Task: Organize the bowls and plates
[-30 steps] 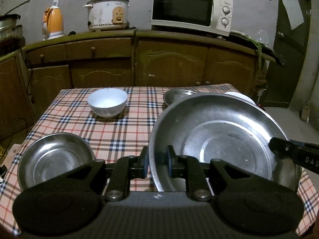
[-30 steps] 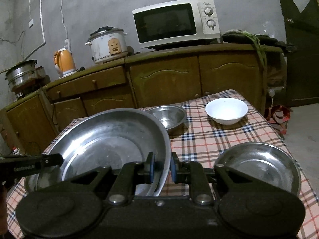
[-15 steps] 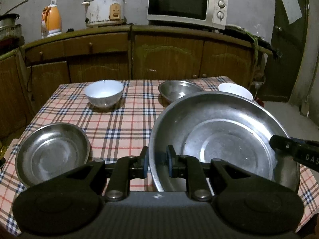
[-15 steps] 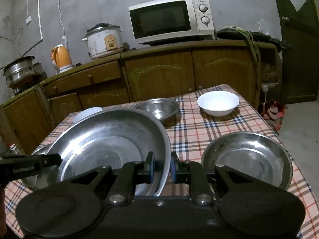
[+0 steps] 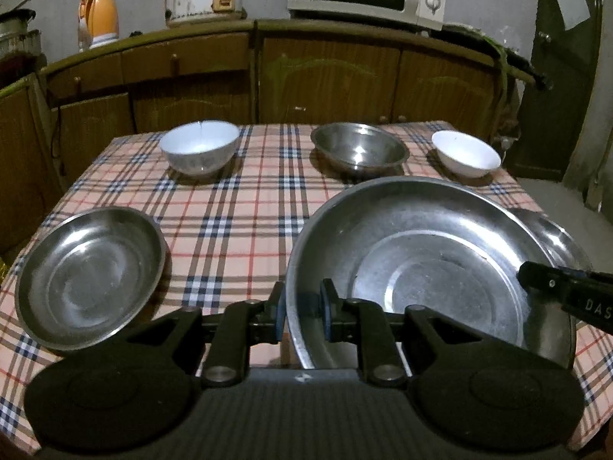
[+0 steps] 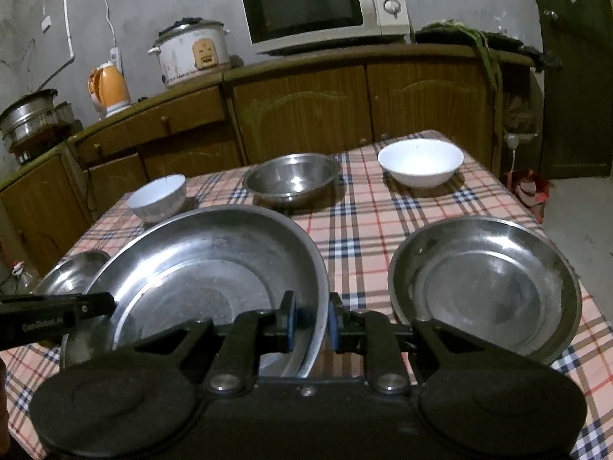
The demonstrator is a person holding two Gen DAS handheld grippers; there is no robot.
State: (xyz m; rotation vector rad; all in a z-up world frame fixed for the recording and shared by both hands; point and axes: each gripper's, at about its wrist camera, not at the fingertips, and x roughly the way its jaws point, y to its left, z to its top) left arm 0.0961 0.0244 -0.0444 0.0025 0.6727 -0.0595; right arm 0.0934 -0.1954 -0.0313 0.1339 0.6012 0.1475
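1. Left gripper [image 5: 302,316]: black, blue pads; jaws nipped on the near-left rim of the basin [image 5: 429,268], one pad inside the wall, one outside. Its body fills the bottom of its own view and hides the table edge

2. Right gripper [image 6: 311,326]: same build; jaws nipped on the basin's opposite rim. In the left view only one black finger shows, cut off at the right edge, with part of a white word on it

3. Basin: large, round, shallow steel, scuffed dull, flat floor with a raised ring; held between both grippers low over the table [image 5: 245,207], tilted. Whether its base touches the cloth cannot be told

4. Right pan [image 6: 484,287]: round steel, shallow, just beside the basin; in the left view only a sliver of rim shows behind the basin

5. Left pan [image 5: 90,276]: its match, near the table's left edge; mostly hidden behind the basin in the right view

6. Table: plaid cloth, pink with navy and red lines

7. Far row: white bowl [image 5: 199,151], deeper; steel bowl [image 5: 358,149], middle; second white bowl [image 5: 465,157], wider and shallower. All apart

8. Behind: brown wooden cabinets [image 5: 333,73], microwave [image 6: 325,4], rice cooker [image 6: 191,51], orange kettle [image 6: 109,88]; steel pots cut off at the left edge. Dim and soft
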